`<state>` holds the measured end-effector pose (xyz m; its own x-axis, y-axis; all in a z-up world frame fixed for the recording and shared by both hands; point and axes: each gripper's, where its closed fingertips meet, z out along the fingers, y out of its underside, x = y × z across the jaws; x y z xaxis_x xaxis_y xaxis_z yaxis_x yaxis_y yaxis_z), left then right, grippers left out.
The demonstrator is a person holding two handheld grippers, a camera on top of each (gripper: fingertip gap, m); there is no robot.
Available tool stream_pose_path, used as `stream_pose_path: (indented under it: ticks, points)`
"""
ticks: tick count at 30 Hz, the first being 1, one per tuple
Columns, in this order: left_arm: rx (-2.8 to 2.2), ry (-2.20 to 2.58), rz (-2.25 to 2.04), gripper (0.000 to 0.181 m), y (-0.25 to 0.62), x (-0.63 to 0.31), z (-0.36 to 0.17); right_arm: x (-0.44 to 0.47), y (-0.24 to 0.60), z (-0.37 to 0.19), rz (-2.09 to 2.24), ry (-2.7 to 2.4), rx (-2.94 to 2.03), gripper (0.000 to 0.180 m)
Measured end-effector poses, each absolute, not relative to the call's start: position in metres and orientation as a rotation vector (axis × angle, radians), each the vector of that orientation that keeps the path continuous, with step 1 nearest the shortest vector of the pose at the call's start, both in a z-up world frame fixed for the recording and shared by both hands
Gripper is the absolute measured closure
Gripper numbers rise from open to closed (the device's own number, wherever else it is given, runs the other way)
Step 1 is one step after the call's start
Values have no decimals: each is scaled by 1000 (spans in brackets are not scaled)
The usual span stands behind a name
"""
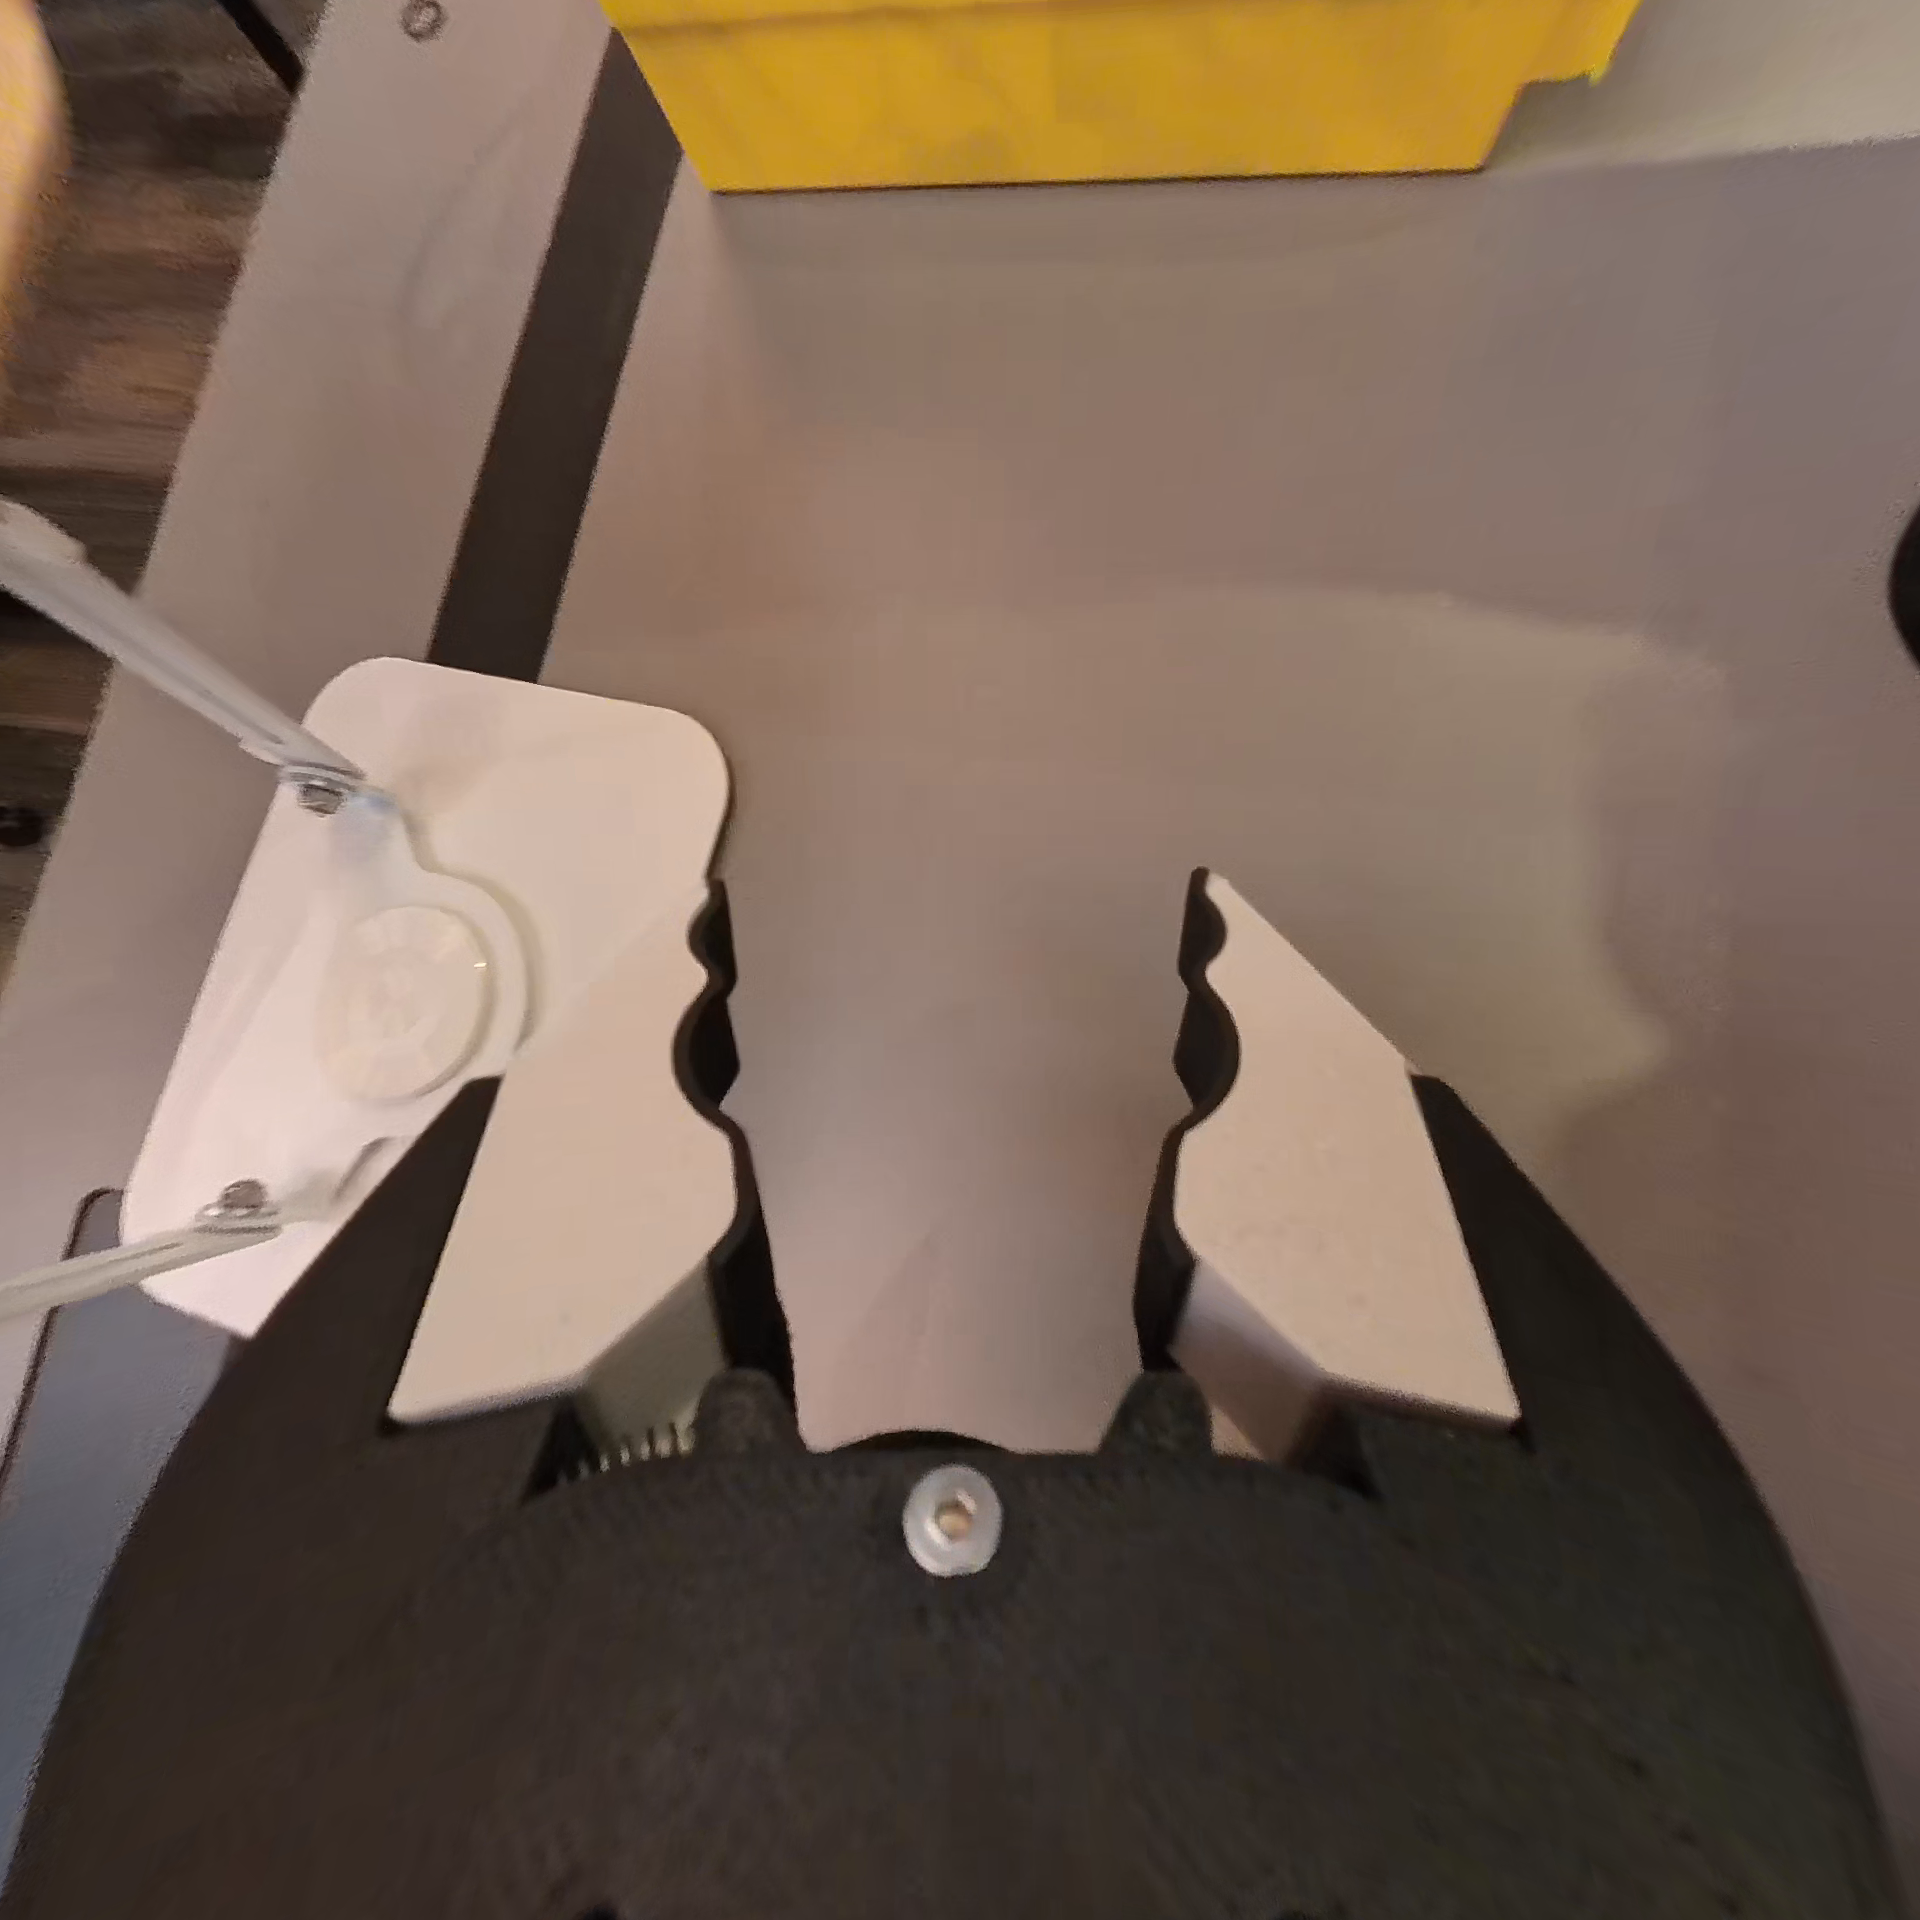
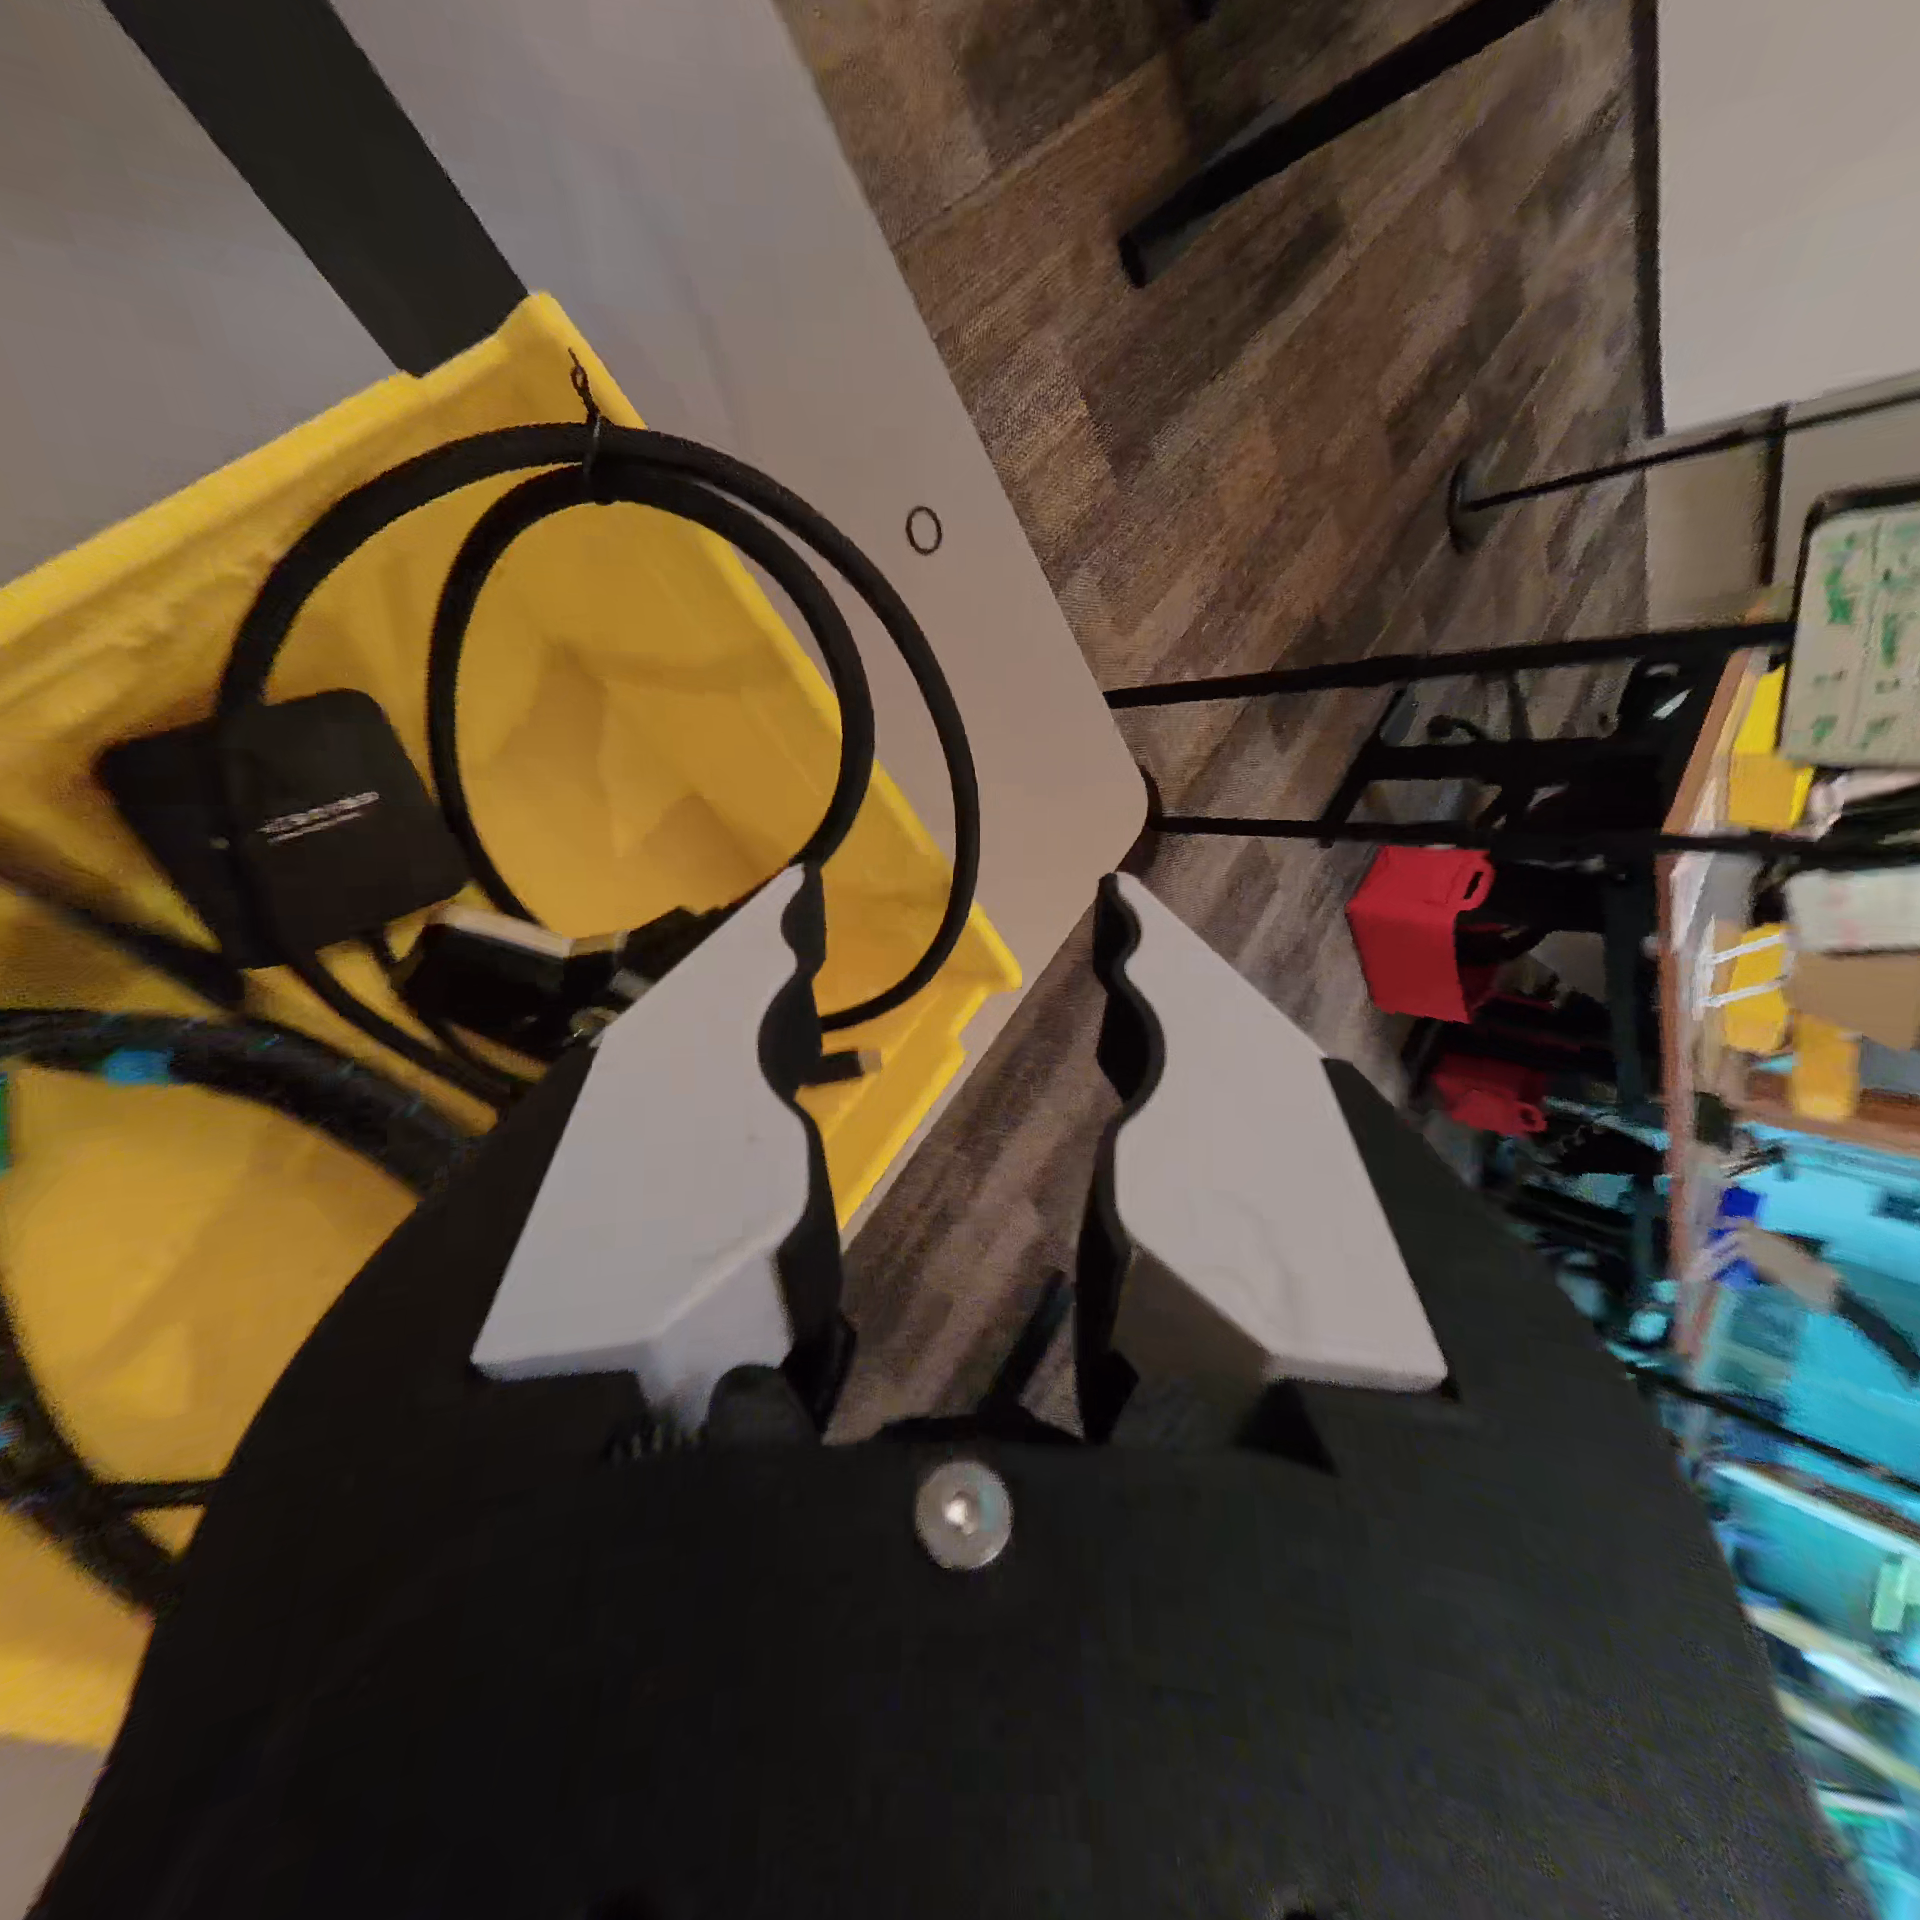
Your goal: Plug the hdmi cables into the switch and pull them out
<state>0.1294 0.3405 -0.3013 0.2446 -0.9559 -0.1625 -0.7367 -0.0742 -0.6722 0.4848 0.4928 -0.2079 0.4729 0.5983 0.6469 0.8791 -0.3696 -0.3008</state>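
Bare grey table (image 1: 1143, 520) lies open ahead of the left gripper (image 1: 956, 935), up to the yellow bin (image 1: 1091, 94). A white plate (image 1: 499, 883) crowds its left side. Inside the bin, the coiled cable (image 2: 644, 665), switch (image 2: 332, 821) and thicker cables (image 2: 260, 1081) fill the floor.

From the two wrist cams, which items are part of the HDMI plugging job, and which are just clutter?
Job:
- black box-shaped switch in the yellow plastic bin
- coiled black braided HDMI cable tied with a thin tie
- thicker black cable with blue flecks
- left gripper and right gripper, both open and empty

Clutter:
- white card under a clear lens holder on the grey table
- red plastic bins off the table
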Motion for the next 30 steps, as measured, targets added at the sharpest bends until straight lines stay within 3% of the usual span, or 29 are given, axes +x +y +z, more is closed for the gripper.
stream_pose_path:
  ticks: [1, 7, 10, 15, 18, 22, 30]
  points:
    - [-1857, 1530, -417, 97, 342, 127, -294, 494, 481, -202, -561, -1159, -2118, 129]
    - [-1850, 1351, -299, 89, 359, 99, -241, 564, 393, -219, -407, -866, -2313, 114]
    - [-1878, 1282, -185, 82, 364, 60, -214, 580, 354, -236, -264, -708, -2356, 132]
    - [-1988, 1032, -65, 78, 360, -41, -179, 602, 318, -269, -179, -519, -2394, 126]
    - [-2095, 865, 29, 76, 346, -116, -183, 605, 305, -291, -127, -477, -2437, 129]
    - [-2231, 619, 89, 74, 309, -208, -203, 593, 301, -305, -27, -474, -2415, 154]
    - [-2439, 228, 169, 66, 244, -340, -282, 579, 312, -331, -24, -452, -2432, 159]
